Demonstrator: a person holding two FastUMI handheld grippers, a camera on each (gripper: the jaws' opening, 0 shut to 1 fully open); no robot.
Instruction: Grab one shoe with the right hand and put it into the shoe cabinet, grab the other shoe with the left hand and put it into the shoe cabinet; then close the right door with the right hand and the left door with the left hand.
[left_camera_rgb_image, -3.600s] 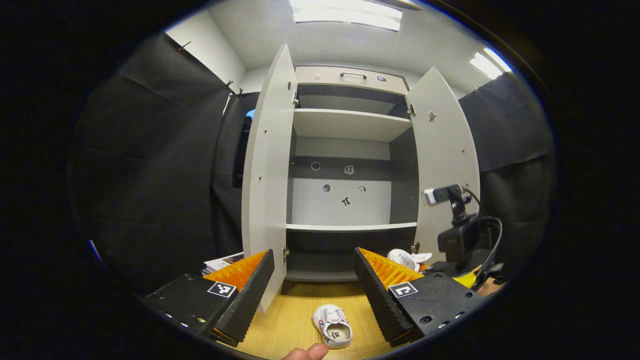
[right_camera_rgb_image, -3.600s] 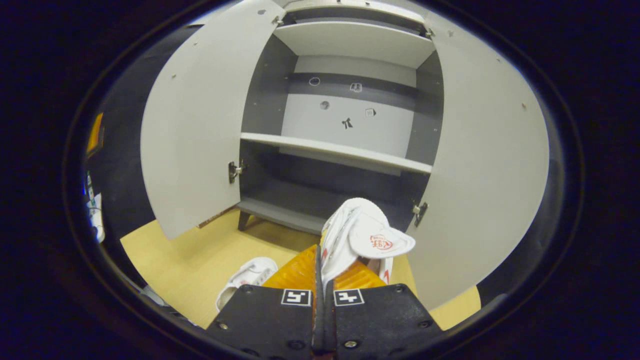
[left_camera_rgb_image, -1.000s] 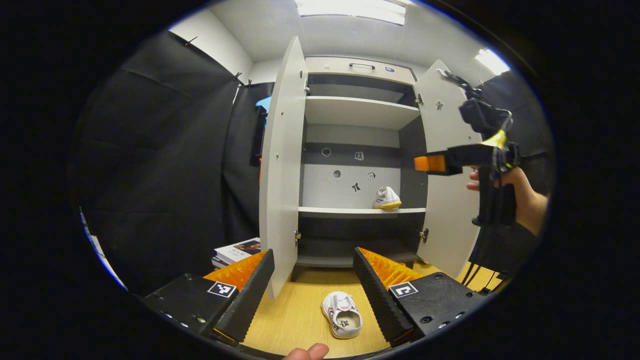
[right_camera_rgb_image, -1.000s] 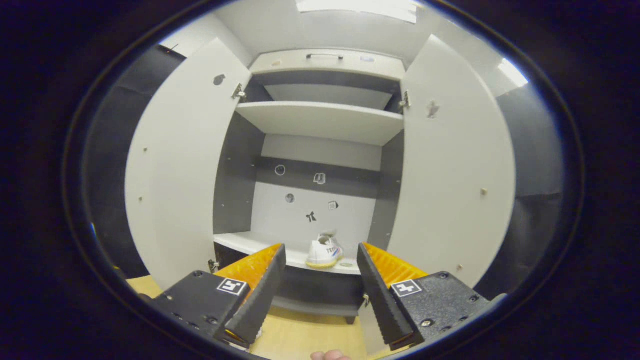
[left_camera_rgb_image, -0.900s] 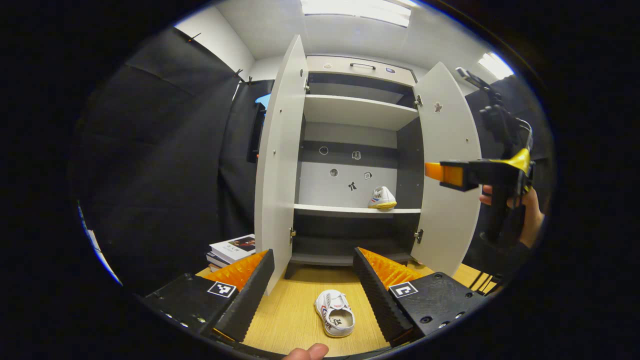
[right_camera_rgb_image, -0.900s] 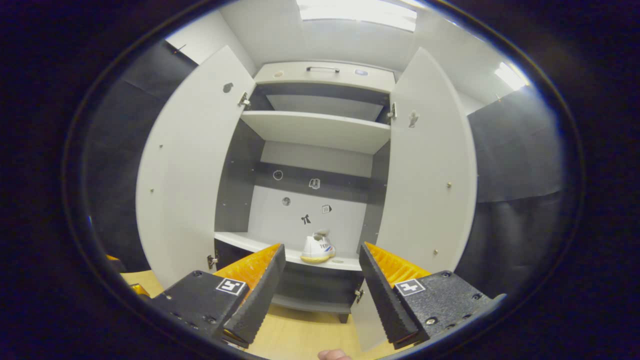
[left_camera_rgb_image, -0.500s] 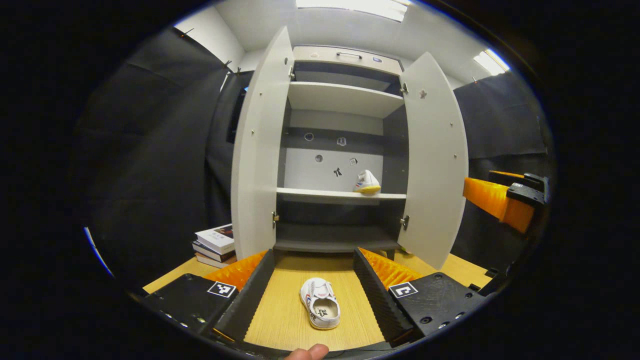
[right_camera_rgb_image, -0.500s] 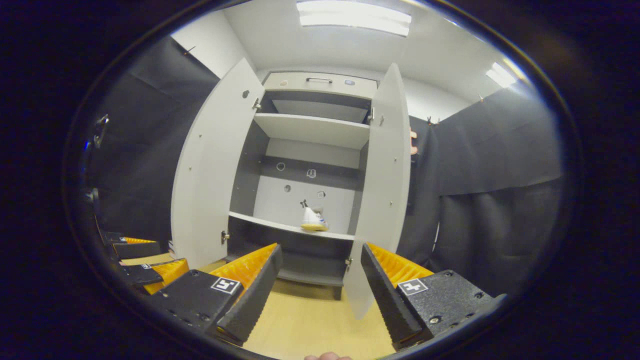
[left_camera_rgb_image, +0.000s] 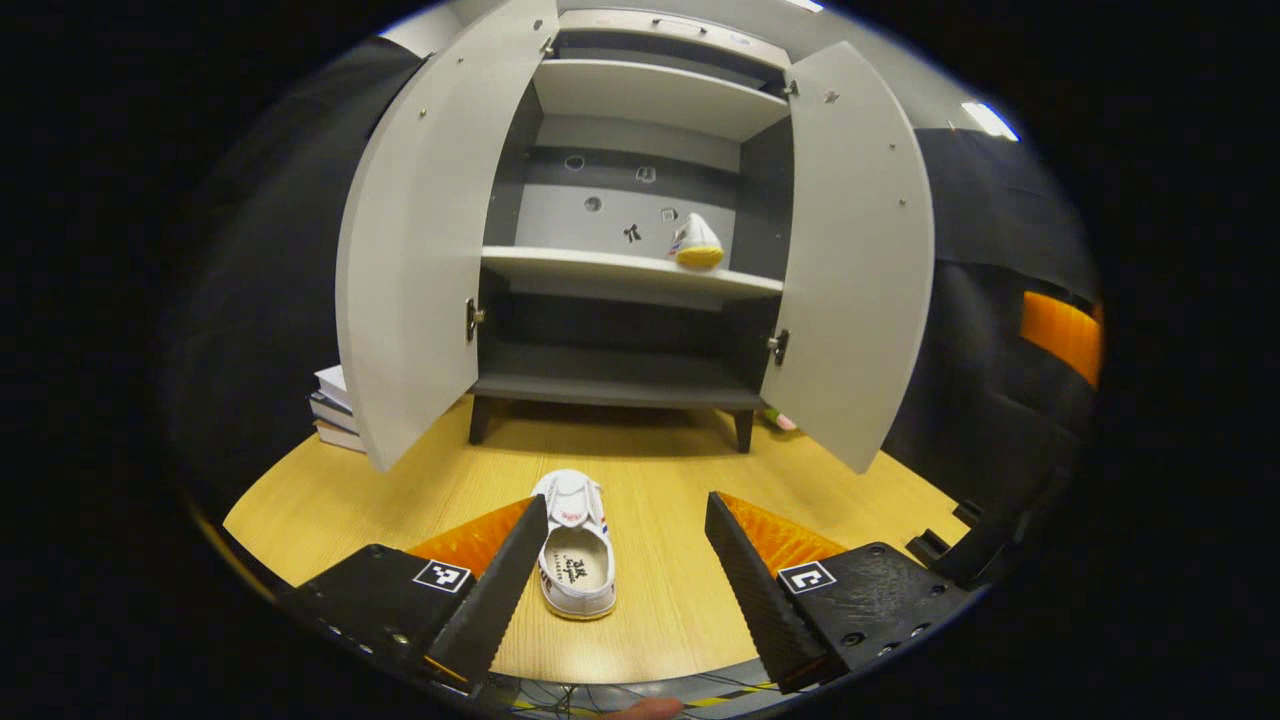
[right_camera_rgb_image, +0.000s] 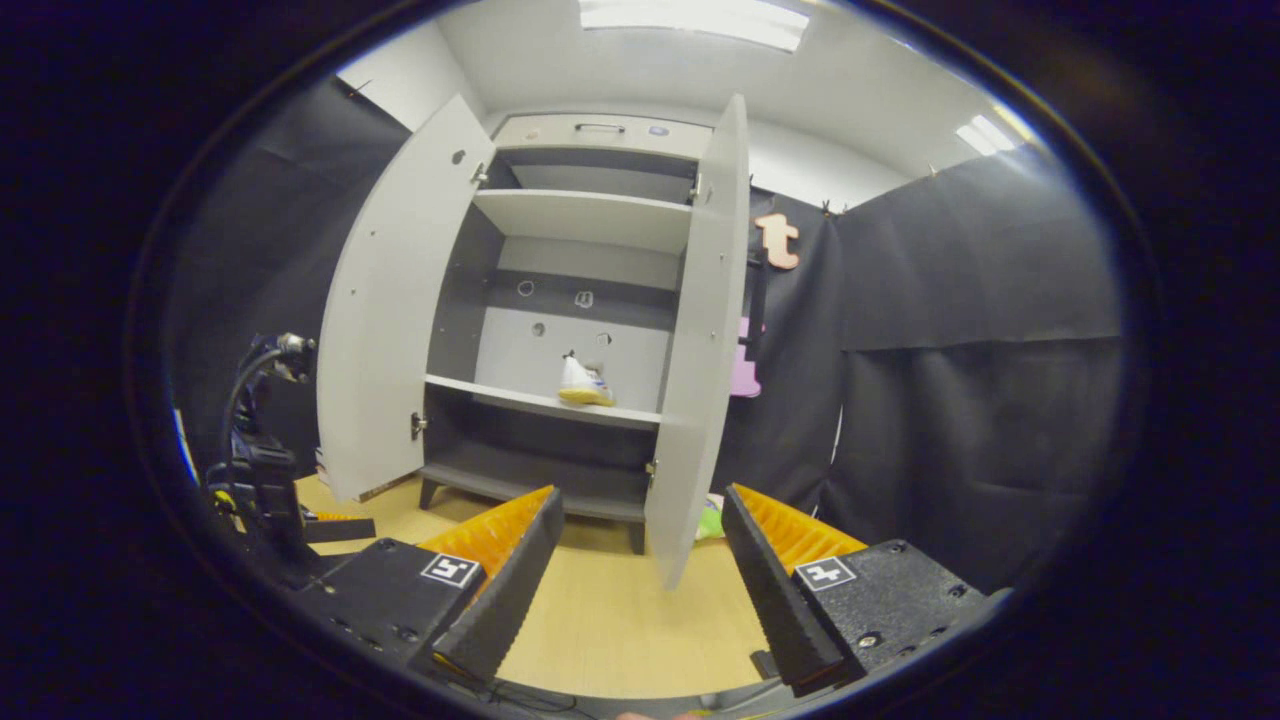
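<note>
A white shoe (left_camera_rgb_image: 574, 545) lies on the wooden floor (left_camera_rgb_image: 660, 470), toe toward the shoe cabinet (left_camera_rgb_image: 625, 275). My left gripper (left_camera_rgb_image: 625, 520) hangs open just above and behind it, the shoe near its left finger. The other white shoe (left_camera_rgb_image: 696, 243) stands on the middle shelf (left_camera_rgb_image: 600, 268) at the right; it also shows in the right gripper view (right_camera_rgb_image: 583, 384). Both cabinet doors stand open: left door (left_camera_rgb_image: 415, 240), right door (left_camera_rgb_image: 860, 250). My right gripper (right_camera_rgb_image: 640, 520) is open and holds nothing, back from the right door's edge (right_camera_rgb_image: 700, 340). The left gripper's body (right_camera_rgb_image: 262, 480) shows at that view's left.
A stack of books (left_camera_rgb_image: 330, 410) lies on the floor left of the cabinet. A small green and pink object (right_camera_rgb_image: 710, 520) sits by the cabinet's right leg. Black cloth walls close in both sides. Part of the right gripper (left_camera_rgb_image: 1060, 335) shows at the far right of the left gripper view.
My left gripper has tilted down and come closer to the shoe on the floor. My right gripper has drawn back and to the right, away from the shelf where it left the first shoe.
</note>
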